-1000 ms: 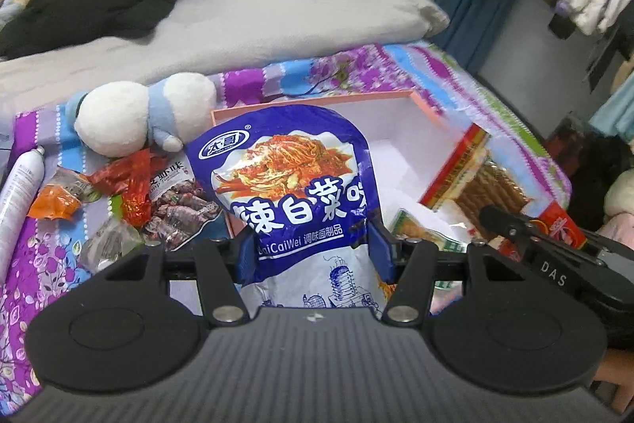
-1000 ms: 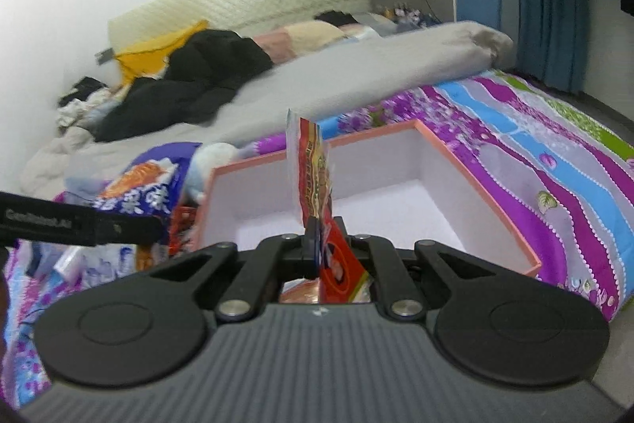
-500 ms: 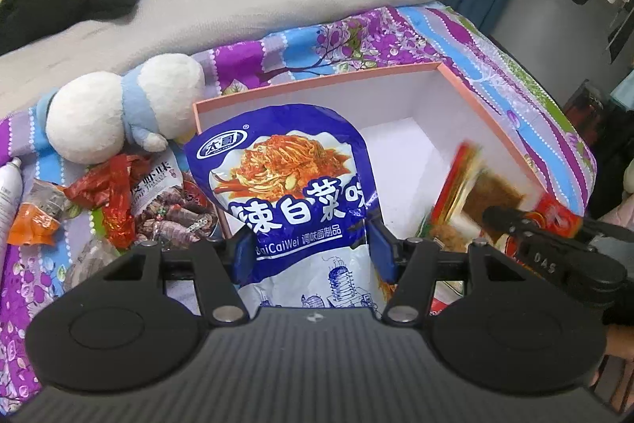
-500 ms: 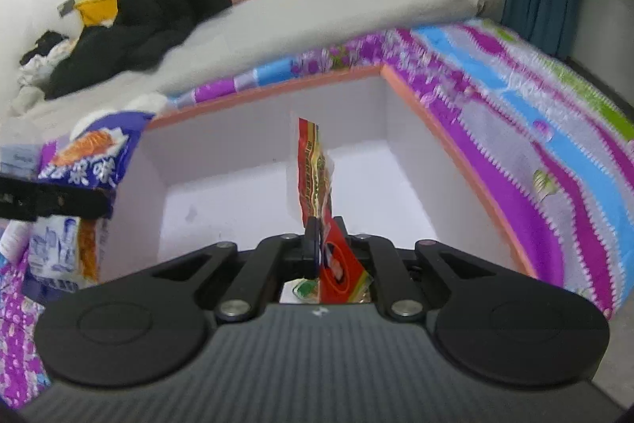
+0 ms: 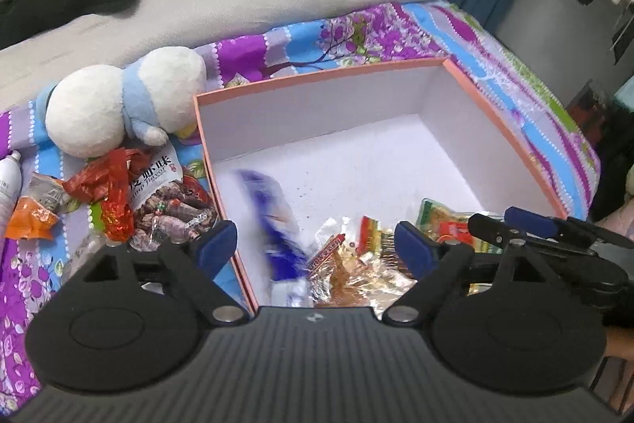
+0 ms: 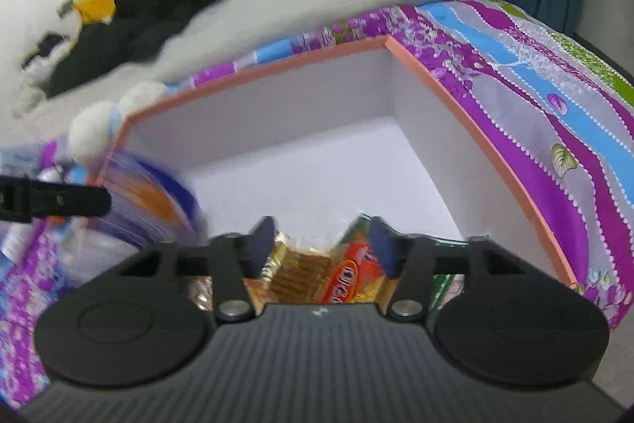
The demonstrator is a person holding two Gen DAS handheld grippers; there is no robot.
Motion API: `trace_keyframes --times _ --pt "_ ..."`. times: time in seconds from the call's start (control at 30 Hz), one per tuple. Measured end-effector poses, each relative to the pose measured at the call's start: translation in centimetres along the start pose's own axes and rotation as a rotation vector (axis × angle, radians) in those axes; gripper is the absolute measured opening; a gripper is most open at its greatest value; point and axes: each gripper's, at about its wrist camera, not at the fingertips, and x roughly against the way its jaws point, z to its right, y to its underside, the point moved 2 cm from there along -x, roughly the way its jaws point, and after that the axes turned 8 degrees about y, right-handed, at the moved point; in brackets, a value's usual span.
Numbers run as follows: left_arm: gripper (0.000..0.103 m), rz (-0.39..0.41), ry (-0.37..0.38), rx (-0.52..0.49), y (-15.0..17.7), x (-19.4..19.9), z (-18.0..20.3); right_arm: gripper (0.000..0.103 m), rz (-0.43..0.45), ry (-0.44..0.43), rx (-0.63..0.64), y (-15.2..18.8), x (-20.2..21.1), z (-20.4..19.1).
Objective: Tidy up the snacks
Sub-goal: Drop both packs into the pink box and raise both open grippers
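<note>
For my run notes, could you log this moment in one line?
left tongs: opening | blue packet: dropping into box | right tongs: opening

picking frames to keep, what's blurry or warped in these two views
Left wrist view: mostly sharp, only the blue bag dropping into the box is smeared; fisheye bends the box rim. Right wrist view: soft all over, the blue bag a streak, the bed curved.

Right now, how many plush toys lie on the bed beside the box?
1: a white round plush toy with a light blue scarf, left of the pink-rimmed white cardboard box, touching its corner. Others may be hidden.
</note>
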Motion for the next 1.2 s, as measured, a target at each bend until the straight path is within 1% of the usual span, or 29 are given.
trace_keyframes --times 0.1,0.17,0.27,0.33,0.53,0.63,0.73,0.77,0.87,1.0,1.13,1.2 --pt "0.089 0.036 -0.006 0.0 0.2 1.8 0.5 0.057 0.03 0.0 -0.001 -0.2 1.4 -0.2" --pt "0.089 0.06 0.008 0.005 0.4 3.2 0.8 0.057 0.051 -0.004 0.005 -0.2 2.6 -0.4" --pt "0.089 0.109 0.004 0.012 1.0 5.9 1.5 0.057 0.094 -0.005 0.003 0.1 4.9 -0.8" --pt "0.089 0.141 0.013 -0.001 1.7 7.8 2.2 0.057 0.124 -0.003 -0.006 0.5 6.5 -0.9" --pt "0.089 0.231 0.019 -0.02 4.1 12.9 3.4 0.057 0.187 -0.043 0.004 2.1 11.3 -1.8" --pt "0.089 0.29 0.013 -0.034 5.7 15.5 3.7 0.057 0.212 -0.065 -0.005 2.9 13.4 -2.2" --pt "0.089 0.321 0.024 -0.031 7.4 17.6 3.5 0.057 0.237 -0.09 -0.016 3.9 15.3 -2.8" --pt "0.089 0.329 0.016 -0.035 7.9 18.2 3.4 0.057 0.246 -0.099 -0.013 4.3 16.0 -3.1" --pt "0.089 0.361 -0.047 -0.048 9.7 19.8 3.0 0.057 0.277 -0.116 0.004 5.4 17.8 -3.9" --pt "0.089 0.386 -0.077 -0.033 11.9 21.6 2.1 0.057 0.309 -0.124 0.064 6.6 19.7 -5.1" --pt "0.089 0.411 -0.084 0.006 14.6 23.1 1.1 0.057 0.319 -0.141 0.074 7.9 20.8 -5.9" --pt "0.089 0.41 -0.117 0.006 15.8 23.4 0.4 0.057 0.32 -0.155 0.086 8.6 20.9 -6.6"
